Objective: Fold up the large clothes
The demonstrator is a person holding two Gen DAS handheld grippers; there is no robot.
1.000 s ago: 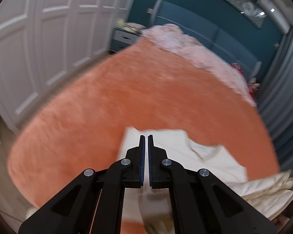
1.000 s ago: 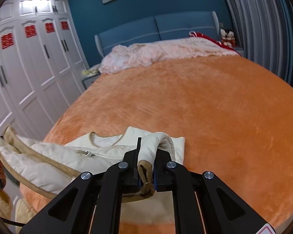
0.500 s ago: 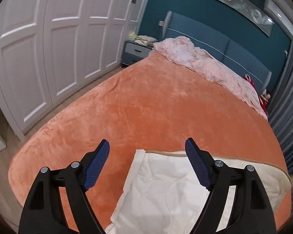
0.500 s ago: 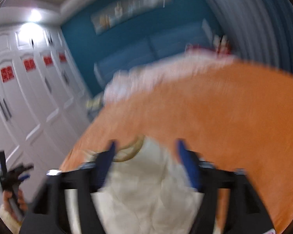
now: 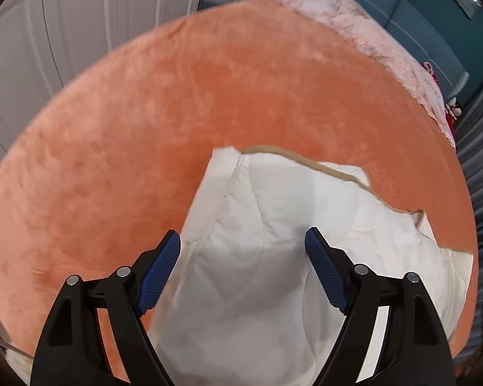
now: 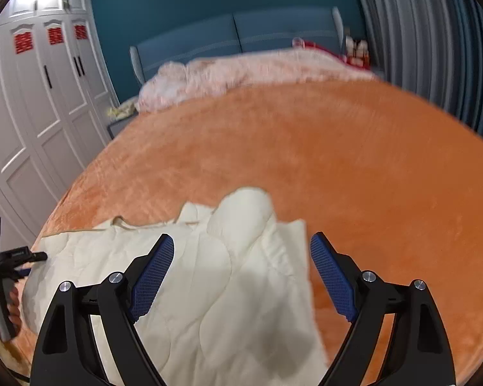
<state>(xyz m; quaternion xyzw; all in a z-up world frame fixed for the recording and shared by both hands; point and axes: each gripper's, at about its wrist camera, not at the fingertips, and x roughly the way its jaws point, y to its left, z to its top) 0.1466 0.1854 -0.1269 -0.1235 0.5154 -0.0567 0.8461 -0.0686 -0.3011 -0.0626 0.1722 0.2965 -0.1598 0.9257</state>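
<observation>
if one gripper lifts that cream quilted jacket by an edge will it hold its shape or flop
Likely flop: the cream quilted jacket lies in soft creases and a rolled bulge, so it would probably drape. The stitched padding suggests it is bulky yet light. On the plush orange blanket it would probably drag and bunch, not slide.

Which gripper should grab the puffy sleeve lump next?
Probably the right gripper. It is open, with the cream jacket's sleeve lump straight ahead. The left gripper, also open, faces flat quilted fabric near the tan-trimmed edge.
</observation>
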